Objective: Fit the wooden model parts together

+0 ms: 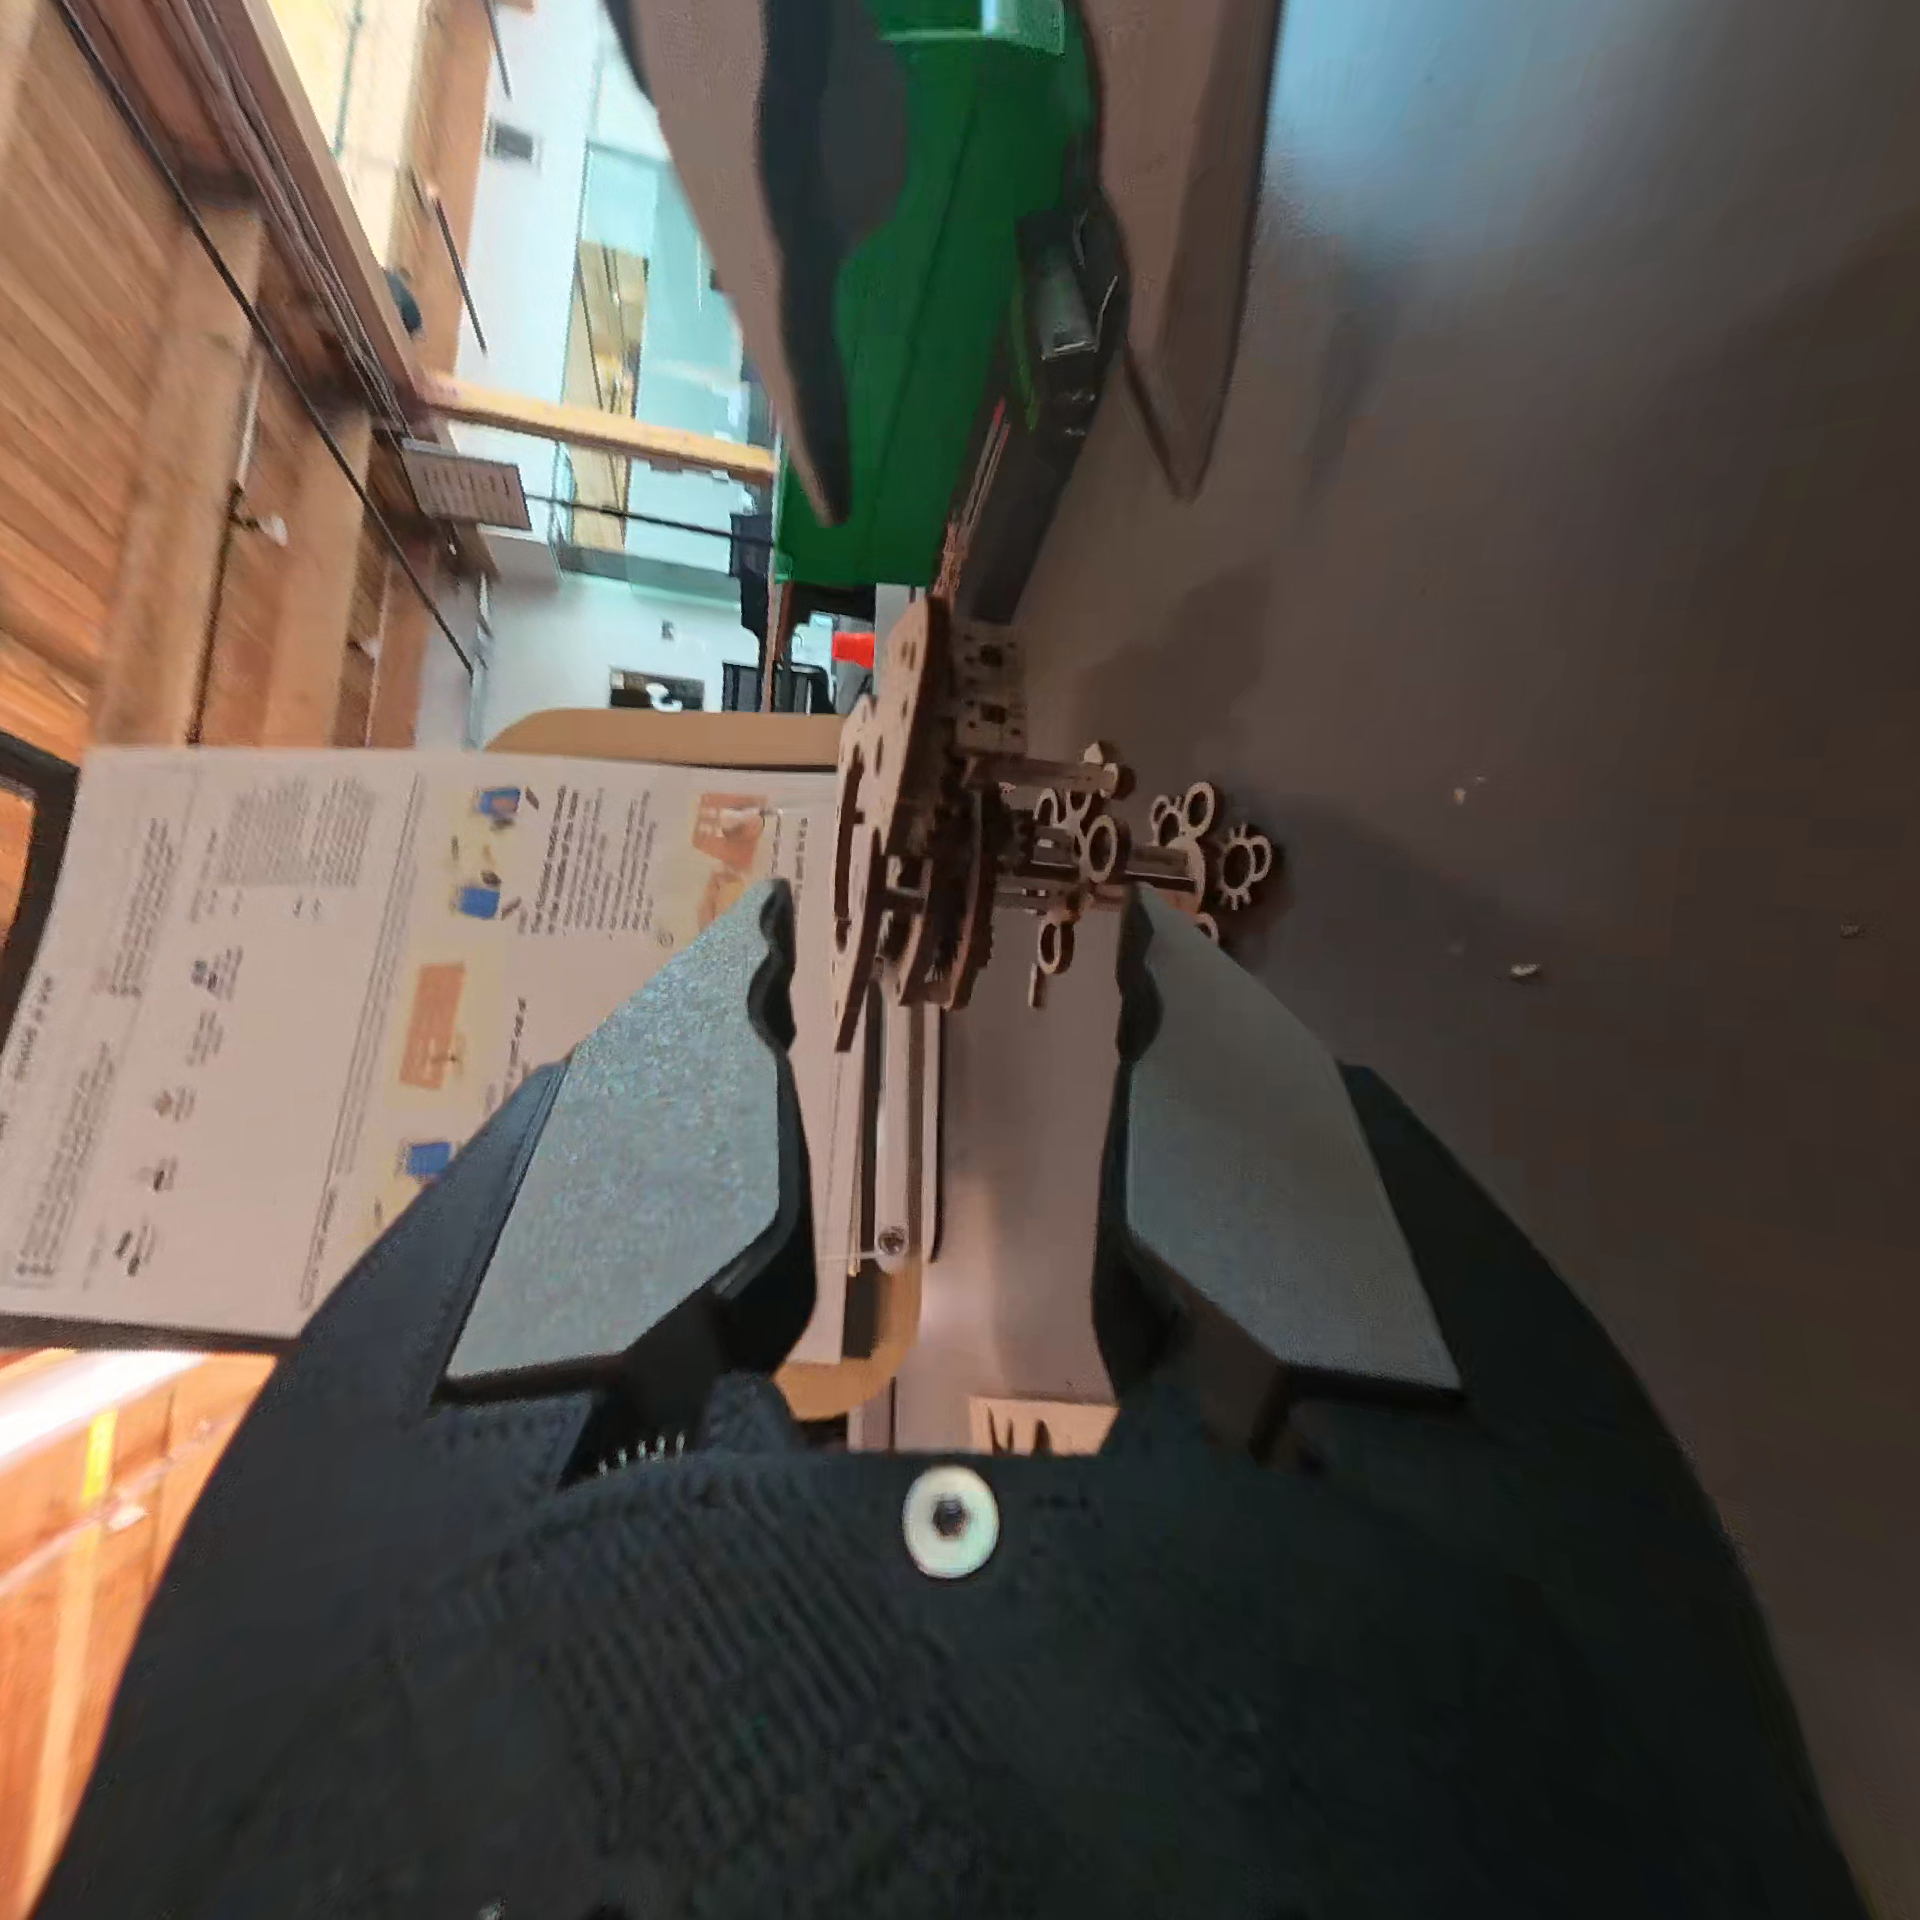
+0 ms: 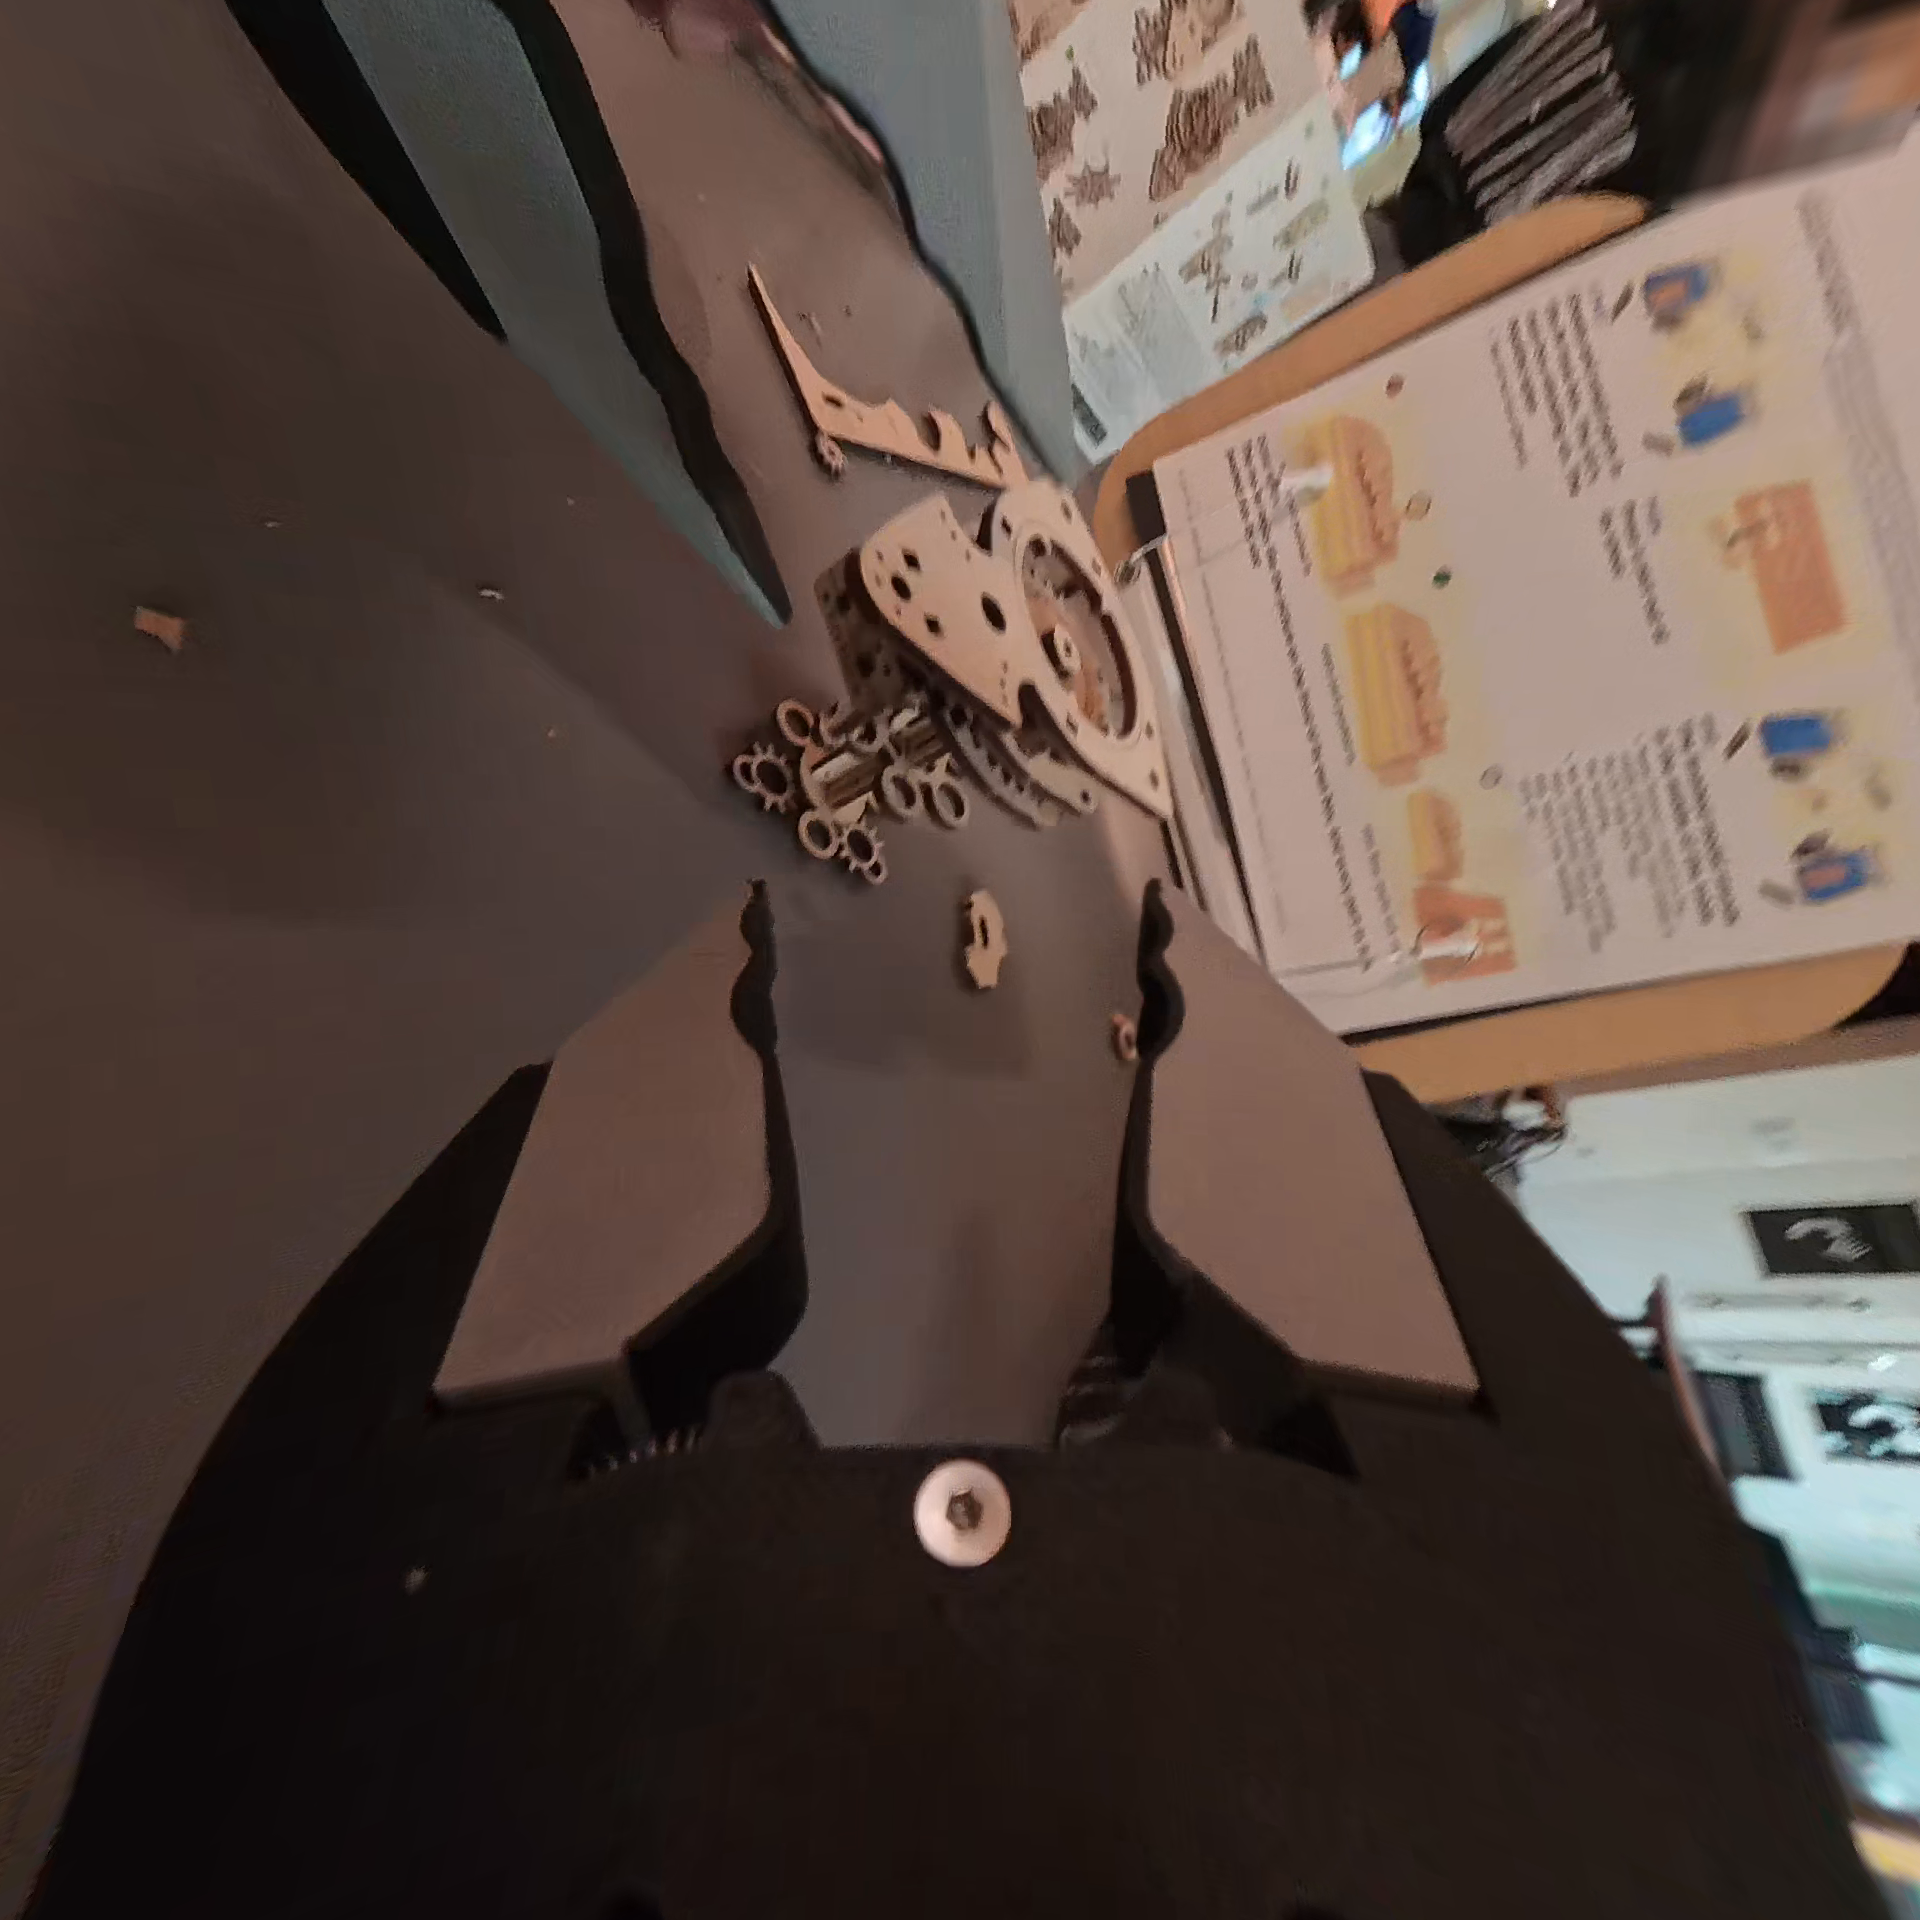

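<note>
Laser-cut plywood gear assembly (image 2: 987, 665), perforated plates and toothed wheels, sits on the matte grey table (image 2: 364, 831) near its edge; left gripper (image 1: 951, 914) and right gripper (image 2: 951, 925) both gape, empty.

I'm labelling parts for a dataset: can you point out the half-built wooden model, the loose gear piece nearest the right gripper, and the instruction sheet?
wooden model (image 2: 940, 613), right wrist view, perforated side plate.
loose gear piece (image 2: 980, 938), right wrist view, its middle.
instruction sheet (image 2: 1558, 665), right wrist view, page centre.
</note>
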`<act>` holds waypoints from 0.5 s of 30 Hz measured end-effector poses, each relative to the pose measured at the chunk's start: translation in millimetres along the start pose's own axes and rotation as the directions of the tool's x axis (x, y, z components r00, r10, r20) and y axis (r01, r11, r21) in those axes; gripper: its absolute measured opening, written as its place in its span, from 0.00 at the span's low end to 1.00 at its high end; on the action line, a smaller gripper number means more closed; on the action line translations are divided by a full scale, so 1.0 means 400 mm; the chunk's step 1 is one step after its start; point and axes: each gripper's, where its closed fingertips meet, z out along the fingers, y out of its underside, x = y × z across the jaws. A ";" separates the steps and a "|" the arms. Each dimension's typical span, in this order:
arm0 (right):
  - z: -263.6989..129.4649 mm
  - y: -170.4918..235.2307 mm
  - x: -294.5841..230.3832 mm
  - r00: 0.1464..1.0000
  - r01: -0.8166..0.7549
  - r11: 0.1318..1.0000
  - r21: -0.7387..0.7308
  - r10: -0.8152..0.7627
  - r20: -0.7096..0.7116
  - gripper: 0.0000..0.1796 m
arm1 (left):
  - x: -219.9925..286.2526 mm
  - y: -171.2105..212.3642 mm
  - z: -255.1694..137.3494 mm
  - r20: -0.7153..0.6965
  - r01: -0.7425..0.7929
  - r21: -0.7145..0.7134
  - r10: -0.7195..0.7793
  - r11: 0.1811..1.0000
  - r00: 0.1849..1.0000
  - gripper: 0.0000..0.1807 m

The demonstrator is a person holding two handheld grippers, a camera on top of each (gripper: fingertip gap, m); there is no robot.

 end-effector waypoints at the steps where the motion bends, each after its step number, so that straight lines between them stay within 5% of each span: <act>1: 0.007 -0.013 0.005 0.999 0.034 0.999 0.023 -0.034 -0.011 0.38 | 0.001 0.002 0.007 0.003 -0.021 0.011 0.021 1.000 1.000 0.32; 7: 0.016 -0.065 0.002 0.963 0.264 0.959 0.103 -0.257 -0.074 0.30 | 0.019 -0.030 0.021 -0.006 0.008 0.108 -0.007 0.994 1.000 0.27; 15: 0.017 -0.083 -0.011 0.988 0.151 0.974 0.168 -0.154 0.007 0.30 | 0.008 -0.045 0.008 0.002 0.047 0.161 -0.048 0.986 0.999 0.26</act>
